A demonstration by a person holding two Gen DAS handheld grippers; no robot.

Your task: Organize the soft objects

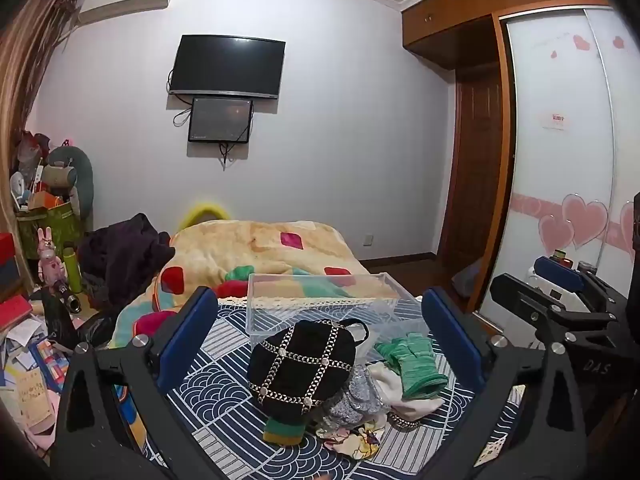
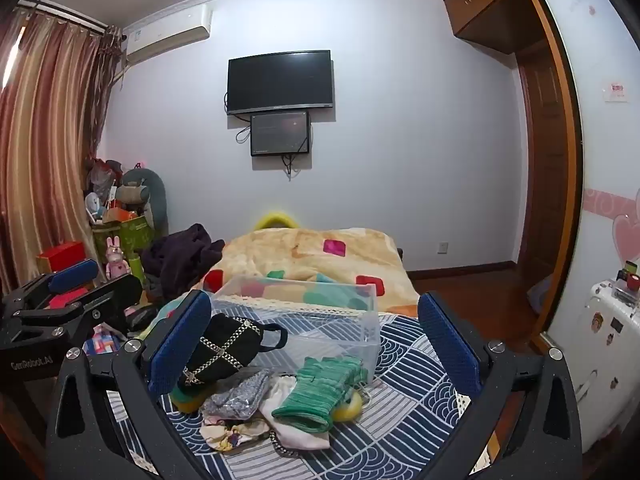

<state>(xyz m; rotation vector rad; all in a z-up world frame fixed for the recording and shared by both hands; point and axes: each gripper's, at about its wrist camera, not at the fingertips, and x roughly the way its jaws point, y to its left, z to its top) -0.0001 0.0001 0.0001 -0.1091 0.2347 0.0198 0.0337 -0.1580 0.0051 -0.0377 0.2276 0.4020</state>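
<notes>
left tool wide open, right tool likewise, both empty

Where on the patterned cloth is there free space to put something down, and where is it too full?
Free: the cloth right of the green gloves up to the right gripper, and the clear bin looks empty. Crowded: black hat, silver fabric and gloves touch in one pile before the bin.

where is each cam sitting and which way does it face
Left wrist: on the left gripper, facing down the bed to the TV; its open blue fingers frame the black hat; the right gripper shows at right.
Right wrist: on the right gripper, same heading; the left gripper shows at left.
Shared: clear box, green gloves.
</notes>
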